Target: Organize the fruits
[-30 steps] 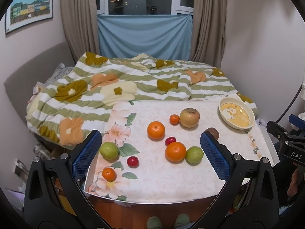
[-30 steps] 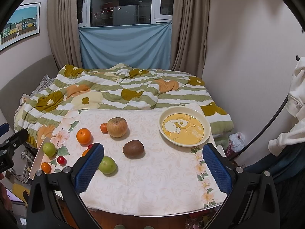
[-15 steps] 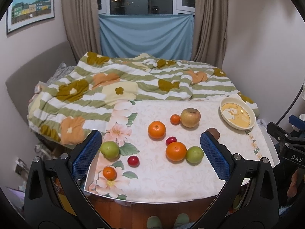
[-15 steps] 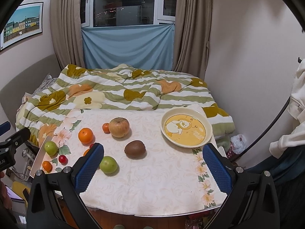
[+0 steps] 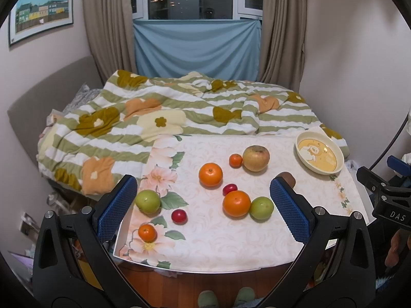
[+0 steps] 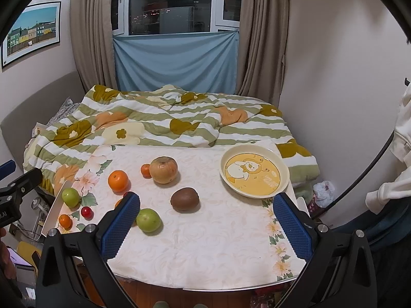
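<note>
Left gripper [image 5: 203,205] was spread wide, empty, hovering above the near table edge, touching nothing. Right gripper [image 6: 205,220] likewise wide open and empty, off the cloth. Versus a second ago both views sat slightly further back and higher; no fruit moved.

Fruits lay scattered on the floral tablecloth [image 6: 205,243]. In the right wrist view: kiwi [image 6: 184,199] near centre, russet apple [image 6: 163,170] at 11 o'clock from it, a small tangerine [image 6: 145,170] touching the apple's left side, large orange [image 6: 118,180] further left, green fruit [image 6: 148,220] just beside the left blue pad [image 6: 120,228]. In the left wrist view: second large orange [image 5: 236,203] touching a green fruit, red cherry tomato [image 5: 229,189] at its 11 o'clock. Empty cartoon plate [image 6: 281,169] sat at 2 o'clock, far right corner. The right pad in the left view hid most of the kiwi. Striped floral quilt [image 6: 179,118] lay behind the table.
</note>
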A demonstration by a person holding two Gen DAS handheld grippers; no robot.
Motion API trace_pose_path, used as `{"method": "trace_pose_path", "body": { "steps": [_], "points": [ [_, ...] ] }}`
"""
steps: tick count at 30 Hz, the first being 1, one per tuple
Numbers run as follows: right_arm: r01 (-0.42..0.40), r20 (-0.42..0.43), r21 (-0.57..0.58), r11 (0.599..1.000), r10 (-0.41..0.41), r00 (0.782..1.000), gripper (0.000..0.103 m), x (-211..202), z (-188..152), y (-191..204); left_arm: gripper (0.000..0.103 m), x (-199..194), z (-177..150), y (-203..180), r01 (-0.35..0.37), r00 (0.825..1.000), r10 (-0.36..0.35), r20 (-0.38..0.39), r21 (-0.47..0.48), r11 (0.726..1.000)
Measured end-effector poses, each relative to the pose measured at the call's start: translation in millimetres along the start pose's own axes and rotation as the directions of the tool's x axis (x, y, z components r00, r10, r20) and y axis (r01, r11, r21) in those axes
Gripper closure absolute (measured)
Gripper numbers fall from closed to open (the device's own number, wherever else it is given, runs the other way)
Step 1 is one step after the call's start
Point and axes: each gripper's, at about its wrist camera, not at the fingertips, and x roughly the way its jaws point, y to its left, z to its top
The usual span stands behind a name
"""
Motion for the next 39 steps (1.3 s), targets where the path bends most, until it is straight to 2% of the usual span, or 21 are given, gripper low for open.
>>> {"method": "trace_pose_path", "body": {
  "steps": [39],
  "points": [
    [0.003,0.005,-0.004,1.0,-0.003,1.0,0.0,-0.8,-0.1,1.9,0.0,1.6,-0.6,1.4,0.004,1.0,-0.004,-0.004,-0.01,1.0]
  ]
}}
